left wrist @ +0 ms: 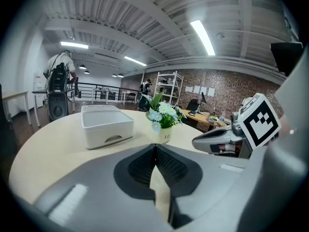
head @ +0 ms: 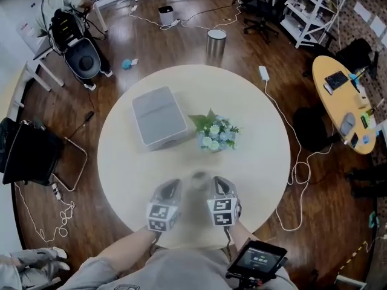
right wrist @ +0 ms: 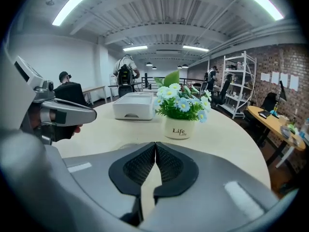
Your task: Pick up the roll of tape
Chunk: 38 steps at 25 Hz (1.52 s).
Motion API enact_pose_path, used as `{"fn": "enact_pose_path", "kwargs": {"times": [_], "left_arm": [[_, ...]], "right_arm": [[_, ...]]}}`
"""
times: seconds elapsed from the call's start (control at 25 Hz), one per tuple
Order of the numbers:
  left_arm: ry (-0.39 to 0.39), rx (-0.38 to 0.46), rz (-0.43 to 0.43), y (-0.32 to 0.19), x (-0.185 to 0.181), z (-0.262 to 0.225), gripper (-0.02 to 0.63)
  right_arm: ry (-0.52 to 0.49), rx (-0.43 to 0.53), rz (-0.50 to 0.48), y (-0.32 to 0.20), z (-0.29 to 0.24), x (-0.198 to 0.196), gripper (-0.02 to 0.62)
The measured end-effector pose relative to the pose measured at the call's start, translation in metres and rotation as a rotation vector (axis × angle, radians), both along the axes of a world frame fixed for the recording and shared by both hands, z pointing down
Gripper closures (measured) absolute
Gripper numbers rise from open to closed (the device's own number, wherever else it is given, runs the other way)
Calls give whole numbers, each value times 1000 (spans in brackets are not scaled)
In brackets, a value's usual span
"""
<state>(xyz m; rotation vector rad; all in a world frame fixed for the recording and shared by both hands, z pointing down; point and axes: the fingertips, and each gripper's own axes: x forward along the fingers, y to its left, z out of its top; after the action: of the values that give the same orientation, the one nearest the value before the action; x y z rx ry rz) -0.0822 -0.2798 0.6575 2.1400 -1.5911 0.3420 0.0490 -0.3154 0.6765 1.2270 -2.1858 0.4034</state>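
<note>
Round cream counter (head: 260,132); pale grey flat box (head: 158,117) left of centre, toward the far side; small pot of white and blue flowers (head: 214,135) just right of it, not touching; blurred roll of tape (head: 198,179) near the middle of the near edge.

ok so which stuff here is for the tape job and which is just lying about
for the job: roll of tape (faint, between the grippers), left gripper, right gripper, both jaws shut

just lying about: grey box, flower pot, metal bin
</note>
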Motion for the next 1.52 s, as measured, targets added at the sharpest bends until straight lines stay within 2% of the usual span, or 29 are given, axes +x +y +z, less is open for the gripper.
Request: {"fn": "enact_pose_path", "kwargs": {"times": [0.24, 0.36, 0.56, 0.92, 1.08, 1.16, 1.28, 1.52], "left_arm": [[-14, -46, -28, -1, -5, 16, 604], [-11, -68, -44, -1, -7, 26, 604], [-2, -92, -79, -1, -13, 40, 604], [-9, -121, -144, 3, -23, 43, 604], [-26, -121, -170, 3, -36, 41, 604], [-31, -120, -172, 2, -38, 39, 604], [-32, -114, -172, 2, -41, 35, 604], [-41, -92, -149, 5, -41, 29, 604]], "right_arm": [[21, -103, -106, -8, 28, -15, 451], [48, -155, -154, -10, 43, -18, 413], [93, -234, -228, -14, 66, -27, 390], [178, -341, -311, -20, 98, -35, 399], [195, -349, -344, -20, 98, -39, 400], [204, -342, -362, -17, 98, -42, 443], [225, -308, -360, -15, 96, -46, 470], [198, -200, -295, -16, 80, -42, 473]]}}
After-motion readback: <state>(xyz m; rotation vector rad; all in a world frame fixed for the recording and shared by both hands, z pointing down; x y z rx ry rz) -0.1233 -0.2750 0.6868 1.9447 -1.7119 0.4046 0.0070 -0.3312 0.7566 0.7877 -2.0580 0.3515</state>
